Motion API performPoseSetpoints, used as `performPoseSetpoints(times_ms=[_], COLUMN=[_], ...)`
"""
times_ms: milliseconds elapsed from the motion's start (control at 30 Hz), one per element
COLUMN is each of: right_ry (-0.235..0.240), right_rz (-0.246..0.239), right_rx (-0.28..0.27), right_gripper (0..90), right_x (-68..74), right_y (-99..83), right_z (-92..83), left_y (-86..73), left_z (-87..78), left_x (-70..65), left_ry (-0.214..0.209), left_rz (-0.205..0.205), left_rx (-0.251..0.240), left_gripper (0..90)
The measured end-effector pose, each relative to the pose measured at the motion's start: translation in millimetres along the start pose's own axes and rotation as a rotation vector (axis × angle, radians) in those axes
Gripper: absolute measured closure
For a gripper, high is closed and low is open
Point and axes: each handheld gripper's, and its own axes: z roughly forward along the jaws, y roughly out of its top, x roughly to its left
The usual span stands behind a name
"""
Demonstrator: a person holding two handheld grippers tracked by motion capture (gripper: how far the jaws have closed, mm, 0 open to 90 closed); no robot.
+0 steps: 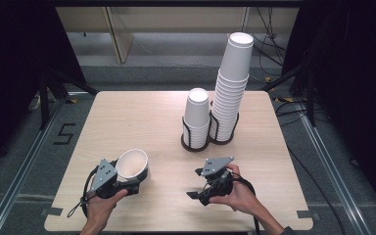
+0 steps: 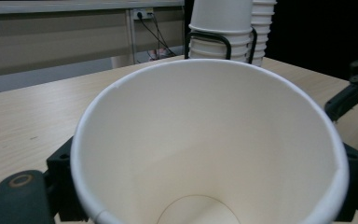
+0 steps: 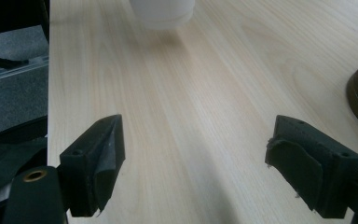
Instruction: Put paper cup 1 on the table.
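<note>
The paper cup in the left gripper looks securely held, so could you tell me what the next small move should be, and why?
Probably set the paper cup upright on the bare table. The left gripper clasps it tilted, mouth open, while the right gripper is open and holds nothing.

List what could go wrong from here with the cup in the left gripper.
1. The left gripper clamps the thin paper cup by its sides; squeezing harder could crush it.
2. The tall stack rises far above its holder; a bump while bringing the cup over might topple it.
3. The right gripper is open and holds nothing, so nothing would steady either stack.
</note>
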Motion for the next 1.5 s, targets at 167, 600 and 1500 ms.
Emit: performPoseSetpoints(times_ms=[167, 600, 1500], right_ry=[-0.026, -0.103, -0.121], right_rz=[0.010, 0.071, 0.076], right_rx=[0.012, 0.014, 0.043], right_gripper=[18.6, 18.3, 18.3], right_x=[1.2, 0.6, -1.8], right_y=[-5.4, -24.9, -39.2], right_z=[-3.2, -17.6, -20.4], left_y=[-1.0, 1.3, 15.7], left_z=[2.2, 17.0, 93.4], left_x=[7.5, 37.0, 120.6], left_ry=[0.031, 0.066, 0.262], left_rz=[-0.013, -0.011, -0.023], left_rx=[-0.012, 0.015, 0.035], left_gripper=[13.5, 13.2, 12.5])
